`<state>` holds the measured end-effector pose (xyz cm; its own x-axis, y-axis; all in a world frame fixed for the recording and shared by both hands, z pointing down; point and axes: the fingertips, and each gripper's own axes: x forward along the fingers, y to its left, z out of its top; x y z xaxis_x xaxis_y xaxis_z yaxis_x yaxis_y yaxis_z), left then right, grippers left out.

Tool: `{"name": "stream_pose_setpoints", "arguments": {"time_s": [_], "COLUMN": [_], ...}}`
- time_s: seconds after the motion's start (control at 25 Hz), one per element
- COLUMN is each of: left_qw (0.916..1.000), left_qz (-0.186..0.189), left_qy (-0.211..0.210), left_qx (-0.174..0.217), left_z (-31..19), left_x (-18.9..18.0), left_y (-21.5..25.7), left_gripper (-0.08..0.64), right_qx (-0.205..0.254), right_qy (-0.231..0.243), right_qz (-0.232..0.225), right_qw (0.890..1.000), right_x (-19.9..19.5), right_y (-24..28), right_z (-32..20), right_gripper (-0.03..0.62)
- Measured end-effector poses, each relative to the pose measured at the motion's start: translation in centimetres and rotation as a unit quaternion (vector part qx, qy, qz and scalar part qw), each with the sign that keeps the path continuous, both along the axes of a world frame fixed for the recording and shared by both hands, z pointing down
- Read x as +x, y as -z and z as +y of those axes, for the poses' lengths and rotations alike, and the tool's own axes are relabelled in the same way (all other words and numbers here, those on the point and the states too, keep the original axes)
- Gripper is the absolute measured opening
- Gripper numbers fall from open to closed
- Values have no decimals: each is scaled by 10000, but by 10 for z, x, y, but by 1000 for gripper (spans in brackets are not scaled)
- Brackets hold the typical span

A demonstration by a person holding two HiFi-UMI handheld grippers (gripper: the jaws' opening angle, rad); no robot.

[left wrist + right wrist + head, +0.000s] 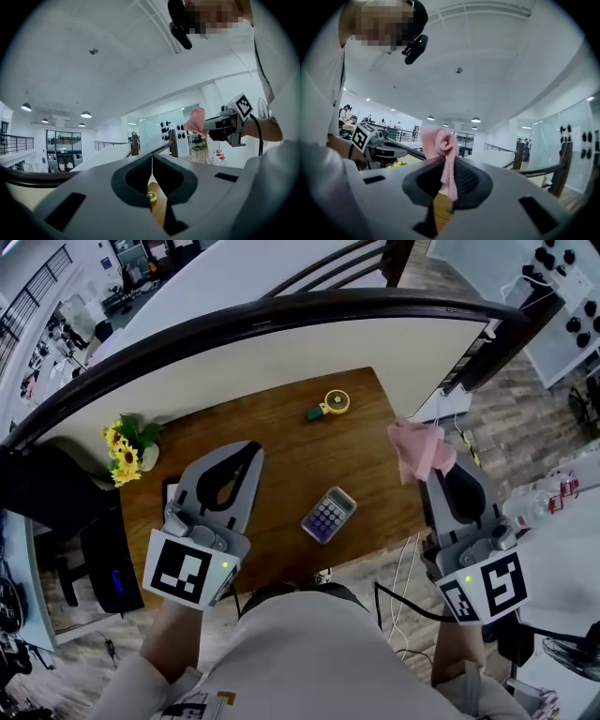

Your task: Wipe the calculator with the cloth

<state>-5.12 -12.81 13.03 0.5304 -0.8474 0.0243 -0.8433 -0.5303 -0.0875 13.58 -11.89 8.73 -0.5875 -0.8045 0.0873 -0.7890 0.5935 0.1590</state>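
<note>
Grey-jawed left gripper [248, 454] is closed tight on nothing. Right of its fingers, between both grippers, the small silver calculator with purple keys [328, 514] lies untouched on the brown wooden table [281, 423]. The right gripper [433, 474] clamps the crumpled pink cloth [420, 448], bunched beyond its fingertips.

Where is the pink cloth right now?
In the head view, the pink cloth is on the right, pinched in the right tool. It is up by the wooden table's right edge, to the right of the calculator.
</note>
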Motion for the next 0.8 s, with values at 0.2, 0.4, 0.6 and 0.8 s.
{"name": "stream_pose_setpoints", "arguments": {"time_s": [0.2, 0.4, 0.6, 0.8], "left_qw": [9999, 9998, 9995, 9991], "left_qz": [-1, -68, -24, -7], "left_qy": [6, -12, -119, -198], "left_qx": [-137, -183, -297, -367], "left_z": [17, 26, 35, 41], "left_x": [-3, -3, 6, 8], "left_y": [4, -1, -9, -9], "left_gripper": [4, 5, 4, 5], "right_qx": [-50, -354, -964, -1049], "right_qy": [-15, 4, 119, -22], "right_qz": [-79, -233, -602, -638], "right_qw": [10000, 9991, 9934, 9924], "right_x": [8, 13, 8, 14], "right_y": [6, -9, -42, -48], "right_z": [18, 33, 46, 50], "right_gripper": [41, 40, 40, 40]}}
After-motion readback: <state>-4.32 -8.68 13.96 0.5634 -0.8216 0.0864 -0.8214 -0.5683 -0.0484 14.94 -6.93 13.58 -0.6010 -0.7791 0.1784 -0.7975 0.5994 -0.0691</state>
